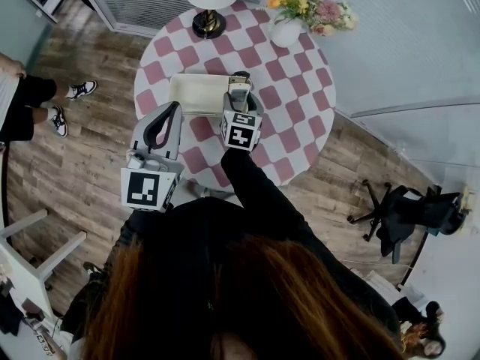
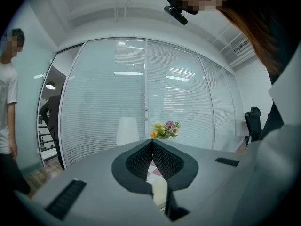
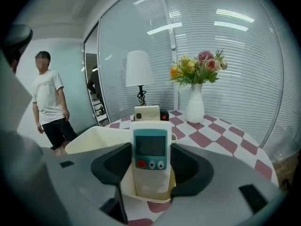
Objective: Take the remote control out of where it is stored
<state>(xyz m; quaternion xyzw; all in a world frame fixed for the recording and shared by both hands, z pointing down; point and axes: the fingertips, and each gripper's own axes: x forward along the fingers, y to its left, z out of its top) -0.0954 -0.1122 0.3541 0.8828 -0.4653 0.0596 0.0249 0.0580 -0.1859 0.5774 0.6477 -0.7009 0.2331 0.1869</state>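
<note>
Round table [image 1: 300, 96] with a pink-and-white checkered cloth sits under the right tongs [image 1: 238, 88]. Straight past their tips there's a white-shaded lamp [image 3: 139, 72], and off to the right of that a white vase of flowers [image 3: 195, 102]. Cream tray [image 3: 87, 142] just left of them. A bystander [image 3: 47, 102] in a white tee stands further left, and there's a black office chair [image 1: 405, 216] well off to the right on the wood floor [image 1: 97, 148].

Checkered table [image 1: 300, 103]: lamp [image 1: 208, 22], vase [image 1: 285, 32], tray [image 1: 196, 92]

Probably office, glass partitions [image 3: 235, 55], swivel chair [image 1: 409, 214]
</note>
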